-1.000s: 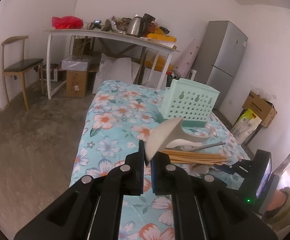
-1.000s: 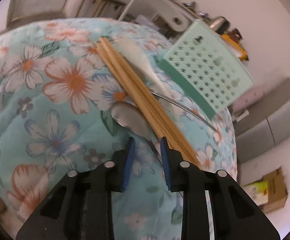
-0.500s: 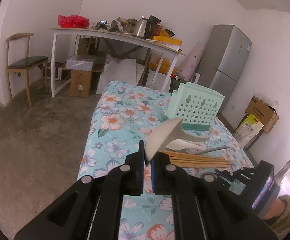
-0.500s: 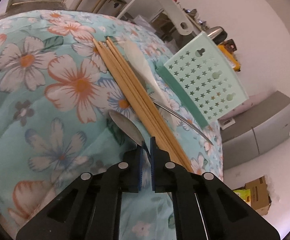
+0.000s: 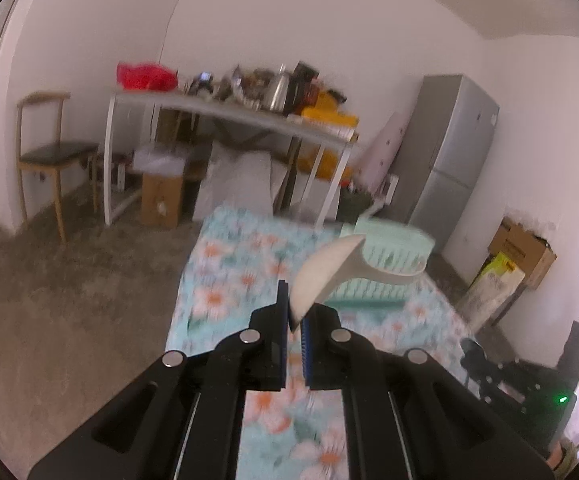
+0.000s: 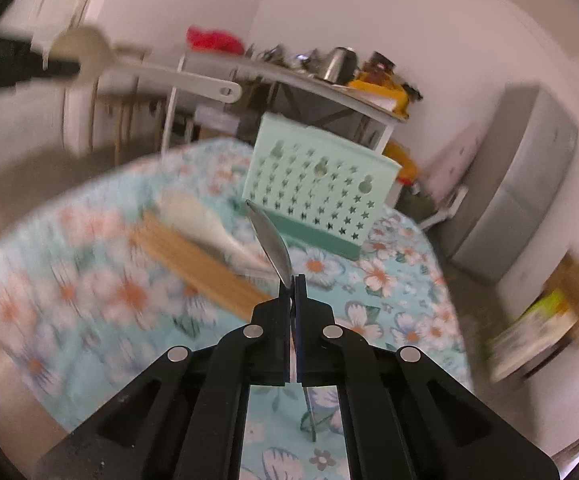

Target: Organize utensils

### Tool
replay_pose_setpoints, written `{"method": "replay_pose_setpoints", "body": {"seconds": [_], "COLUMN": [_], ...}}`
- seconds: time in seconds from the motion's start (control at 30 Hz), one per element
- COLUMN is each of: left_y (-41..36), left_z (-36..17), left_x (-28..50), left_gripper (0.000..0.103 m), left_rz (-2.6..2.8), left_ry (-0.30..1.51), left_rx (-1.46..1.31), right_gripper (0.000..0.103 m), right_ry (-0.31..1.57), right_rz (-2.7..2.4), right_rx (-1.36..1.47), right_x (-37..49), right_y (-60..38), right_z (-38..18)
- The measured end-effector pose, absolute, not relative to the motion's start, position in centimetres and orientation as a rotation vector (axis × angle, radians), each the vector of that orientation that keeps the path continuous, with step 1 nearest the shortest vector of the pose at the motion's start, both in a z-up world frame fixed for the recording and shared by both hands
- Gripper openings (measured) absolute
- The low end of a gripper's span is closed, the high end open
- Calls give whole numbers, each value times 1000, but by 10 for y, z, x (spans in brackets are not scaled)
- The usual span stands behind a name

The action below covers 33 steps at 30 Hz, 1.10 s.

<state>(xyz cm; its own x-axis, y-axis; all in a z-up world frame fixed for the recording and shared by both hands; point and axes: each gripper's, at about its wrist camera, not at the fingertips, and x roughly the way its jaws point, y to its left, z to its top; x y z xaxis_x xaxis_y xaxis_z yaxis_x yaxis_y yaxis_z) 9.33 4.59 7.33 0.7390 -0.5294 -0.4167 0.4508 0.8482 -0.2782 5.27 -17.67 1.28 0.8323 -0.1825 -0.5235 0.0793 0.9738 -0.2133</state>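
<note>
My left gripper (image 5: 295, 316) is shut on the bowl of a white plastic spoon (image 5: 329, 268), whose handle points right toward the mint green perforated basket (image 5: 385, 264). The right wrist view shows that same white spoon (image 6: 145, 68) held high at upper left. My right gripper (image 6: 292, 285) is shut on a metal spoon (image 6: 271, 244), its bowl sticking up past the fingertips and its handle hanging below. Ahead of it on the floral cloth (image 6: 389, 280) lie a bundle of wooden chopsticks (image 6: 197, 264) and another white spoon (image 6: 205, 224), in front of the mint basket (image 6: 321, 188).
The floral cloth covers a low table (image 5: 225, 280) on a concrete floor. Behind stand a cluttered white table (image 5: 229, 108), a wooden chair (image 5: 49, 152), a grey fridge (image 5: 445, 152) and cardboard boxes (image 5: 525, 248). The black body of the other gripper (image 5: 529, 384) sits at lower right.
My right gripper shut on the metal spoon, lifted it off the cloth and rolled so the view is level. My left gripper rose with the white spoon still in it.
</note>
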Motion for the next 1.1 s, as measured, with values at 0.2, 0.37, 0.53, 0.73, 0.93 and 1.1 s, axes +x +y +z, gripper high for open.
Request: {"method": "replay_pose_setpoints", "body": {"seconds": [0.2,0.37,0.53,0.73,0.93,1.1], "left_y": [-5,-56,-100,-145,-172,-192], "left_z": [128,149,159,148,135,123], "left_x": [130,171,206,228,245,265], "left_gripper": [5,5,5,5,5,8], "left_rz": [-507,-498,-522,-473,-478,-528], "left_ry": [411,448,525,579,667,773], "left_rx": [41,278,489,775,905,839], "right_gripper": [0,0,0,0,0,0], "right_ry": [482,398,349,325,345,334], "right_rz": [5,48,32,42,63,91], "right_rx": [104,200,212,219,199,222], "right_x": [58,68,89,110,126,141], "right_y": [-232,-268,-296,-311,-311,-312], "right_z": [69,103,124,130,126,130]}}
